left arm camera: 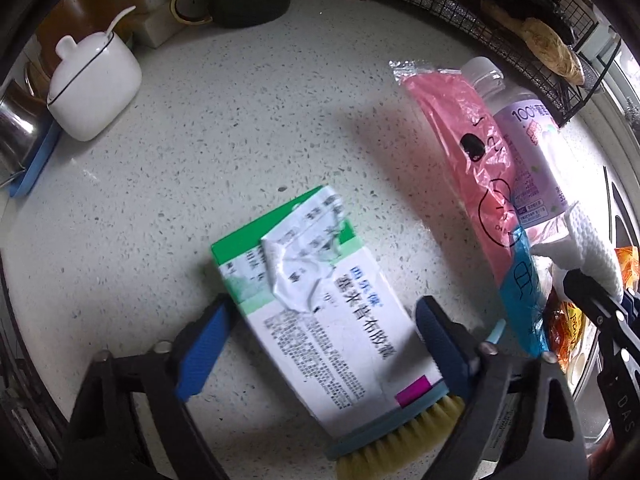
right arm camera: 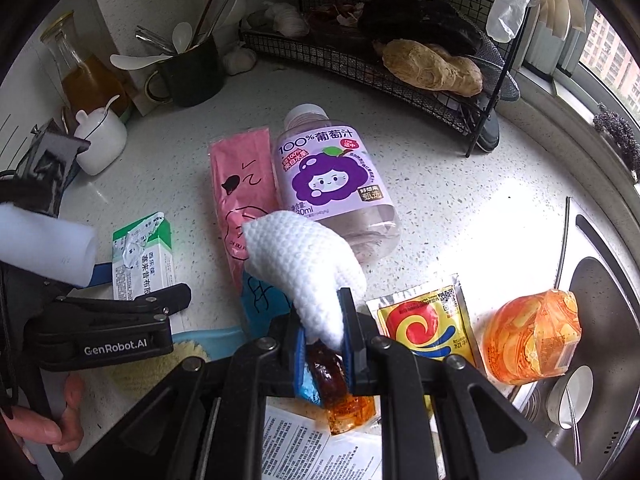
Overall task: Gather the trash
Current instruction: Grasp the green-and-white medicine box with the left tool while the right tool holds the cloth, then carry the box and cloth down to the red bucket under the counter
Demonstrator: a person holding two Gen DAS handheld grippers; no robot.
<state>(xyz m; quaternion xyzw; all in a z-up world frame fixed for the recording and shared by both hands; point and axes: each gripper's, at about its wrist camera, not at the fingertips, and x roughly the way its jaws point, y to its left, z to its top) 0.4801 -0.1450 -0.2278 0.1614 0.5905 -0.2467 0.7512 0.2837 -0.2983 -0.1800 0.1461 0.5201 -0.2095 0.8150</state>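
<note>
Left hand-held gripper [left arm camera: 324, 340] straddles the torn green-and-white cardboard medicine box [left arm camera: 320, 292], blue pads spread wide on either flank, the box lying flat on the speckled white desk [left arm camera: 240, 128]. Right hand-held gripper [right arm camera: 326, 344] is clamped tight on a crumpled white paper towel [right arm camera: 304, 264], just in front of the clear grape juice bottle [right arm camera: 332, 176] and pink plastic wrapper [right arm camera: 244, 184].

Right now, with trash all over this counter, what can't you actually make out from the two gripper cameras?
- Brush, left wrist view: mostly hidden under the medicine box.
- Dark sauce packet, right wrist view: partly covered by the white tissue in the right gripper.
- Box print, left wrist view: blurred.
- Printed leaflet, right wrist view: cut off by the gripper frame.
</note>
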